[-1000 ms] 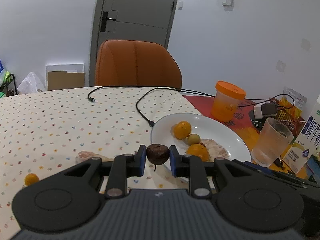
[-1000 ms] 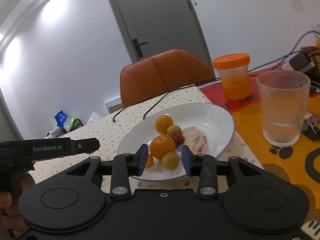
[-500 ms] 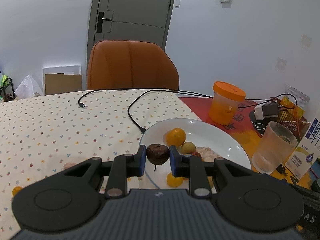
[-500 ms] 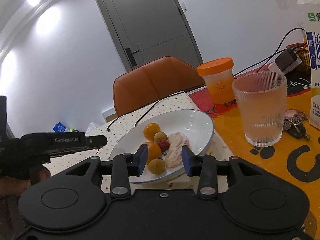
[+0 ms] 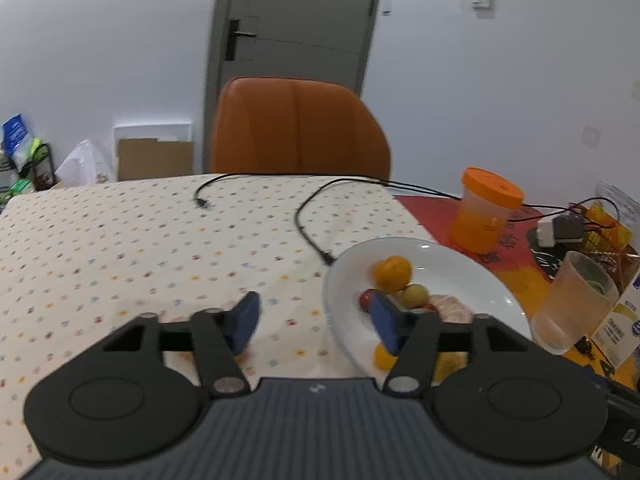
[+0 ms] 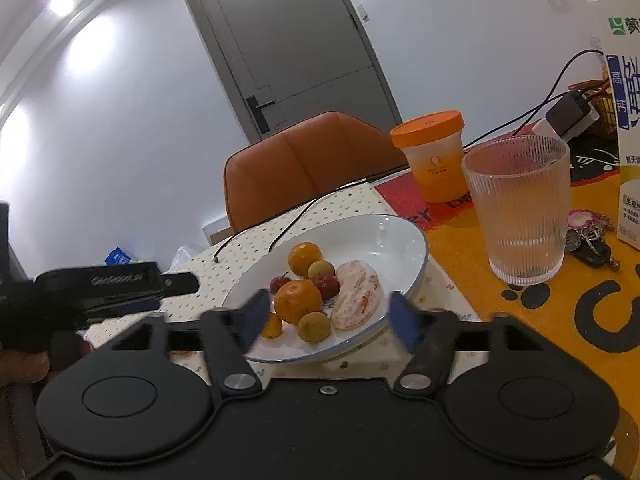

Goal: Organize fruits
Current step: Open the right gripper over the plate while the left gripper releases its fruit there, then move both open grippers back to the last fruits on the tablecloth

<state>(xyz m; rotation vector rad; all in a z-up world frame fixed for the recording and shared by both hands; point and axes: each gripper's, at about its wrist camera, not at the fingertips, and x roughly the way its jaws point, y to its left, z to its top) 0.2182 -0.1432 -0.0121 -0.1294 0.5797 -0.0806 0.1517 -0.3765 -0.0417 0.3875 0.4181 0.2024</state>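
Two grippers faced the white plate (image 6: 404, 240), and both stood with their jaws spread wide and nothing between them. The left gripper (image 5: 314, 324) hung over the dotted tablecloth (image 5: 120, 240) at the plate's near left edge; its right finger (image 5: 384, 320) reached over the rim and hid part of the fruit, while its left finger was above bare cloth. Just ahead of that right finger lay a small red fruit (image 5: 365, 299), a yellowish-green fruit (image 5: 416, 295) and, beyond them, an orange citrus (image 5: 392, 274). A peeled citrus piece (image 5: 450, 306) showed to the right of the finger, partly covered.

The right gripper (image 6: 328, 322) sat low in front of the plate, its fingers framing the heap. Between them, closest, were a large orange citrus (image 6: 298, 300), a small orange fruit (image 6: 272, 326) beside its left finger, a greenish-brown fruit (image 6: 314, 327) and the peeled piece (image 6: 356, 300). Farther ahead rested two red fruits (image 6: 326, 283), a pale round fruit (image 6: 321, 270) and another citrus (image 6: 304, 258).

To the right of this gripper stood a ribbed glass (image 6: 520, 208), an orange-lidded cup (image 6: 434, 156) beyond it, keys (image 6: 592, 240) and a milk carton (image 6: 622, 120). An orange chair (image 6: 304, 168) was behind the table. In the right wrist view the left gripper's black body (image 6: 112, 284) appeared at far left, blurred.
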